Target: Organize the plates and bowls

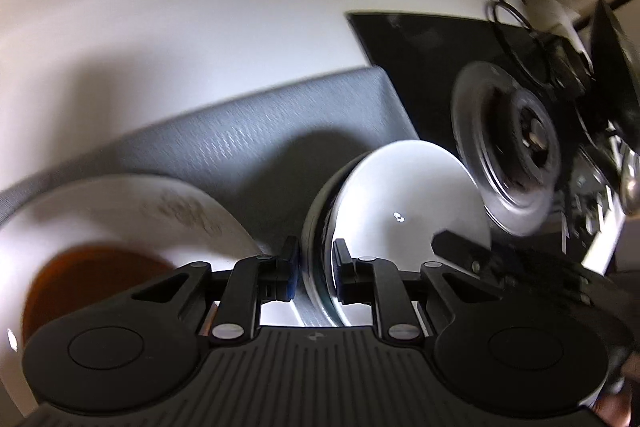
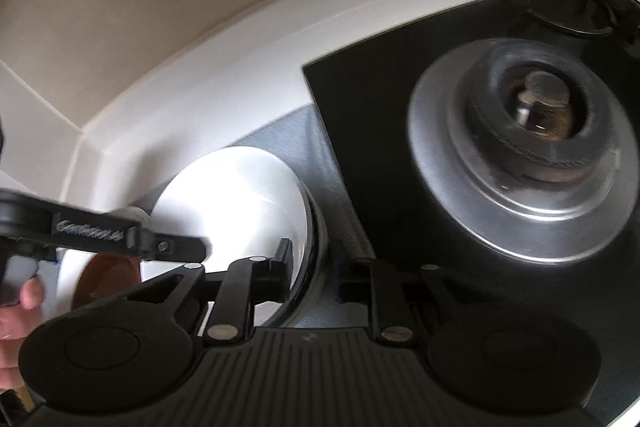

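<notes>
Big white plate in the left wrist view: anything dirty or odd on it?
Yes. The plate has a grey smudge on its upper rim, and a brown bowl sits in it. No cracks visible.

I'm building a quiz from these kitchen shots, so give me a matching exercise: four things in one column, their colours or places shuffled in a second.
Things:
1. white bowl
2. mat
3. stove burner
4. large plate

Descriptions:
A. silver ring on the black hob
B. grey, textured, under the dishes
C. rim between the left gripper fingers
D. white with a brown centre

Pairs: 1-C, 2-B, 3-A, 4-D
</notes>
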Motion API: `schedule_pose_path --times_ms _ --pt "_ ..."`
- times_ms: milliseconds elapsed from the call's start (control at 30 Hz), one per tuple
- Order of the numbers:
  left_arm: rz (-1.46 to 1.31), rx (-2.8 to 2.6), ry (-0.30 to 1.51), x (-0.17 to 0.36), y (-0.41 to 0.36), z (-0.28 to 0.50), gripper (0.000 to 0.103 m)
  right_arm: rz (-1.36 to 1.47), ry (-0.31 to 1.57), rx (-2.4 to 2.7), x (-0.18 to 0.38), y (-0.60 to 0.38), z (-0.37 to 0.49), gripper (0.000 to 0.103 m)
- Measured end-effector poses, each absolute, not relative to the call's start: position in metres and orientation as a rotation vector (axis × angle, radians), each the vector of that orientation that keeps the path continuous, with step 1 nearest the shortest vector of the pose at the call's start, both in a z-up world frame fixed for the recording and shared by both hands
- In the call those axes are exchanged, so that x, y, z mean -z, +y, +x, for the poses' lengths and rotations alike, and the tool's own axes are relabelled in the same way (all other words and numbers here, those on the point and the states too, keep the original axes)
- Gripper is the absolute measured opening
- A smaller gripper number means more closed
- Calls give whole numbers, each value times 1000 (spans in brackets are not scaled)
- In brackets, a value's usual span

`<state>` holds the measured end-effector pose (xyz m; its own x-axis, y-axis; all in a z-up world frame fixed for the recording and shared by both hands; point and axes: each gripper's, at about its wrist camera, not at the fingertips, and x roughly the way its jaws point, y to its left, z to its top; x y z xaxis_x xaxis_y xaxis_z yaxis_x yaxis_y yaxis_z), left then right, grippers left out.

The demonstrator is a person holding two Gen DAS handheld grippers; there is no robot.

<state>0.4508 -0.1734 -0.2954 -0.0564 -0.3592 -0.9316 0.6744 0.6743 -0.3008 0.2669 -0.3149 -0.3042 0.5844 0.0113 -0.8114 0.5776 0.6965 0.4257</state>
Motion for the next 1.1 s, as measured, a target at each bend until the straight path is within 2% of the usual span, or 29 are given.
schedule_pose_path --times_ms 133,233,300,500,867,1100 --pt "276 852 1379 304 -176 444 19 798 920 319 311 -322 263 26" --pt "320 842 1366 308 -186 436 23 779 945 316 318 -317 269 29" --pt "344 837 1347 309 -189 431 28 763 941 336 321 -314 271 25" --pt "332 842 1338 302 -181 425 25 788 922 337 320 -316 263 18" --pt "310 798 1288 261 -169 411 25 758 901 325 281 -313 262 18" --pt "258 771 1261 240 -134 402 25 748 915 295 258 -287 257 18"
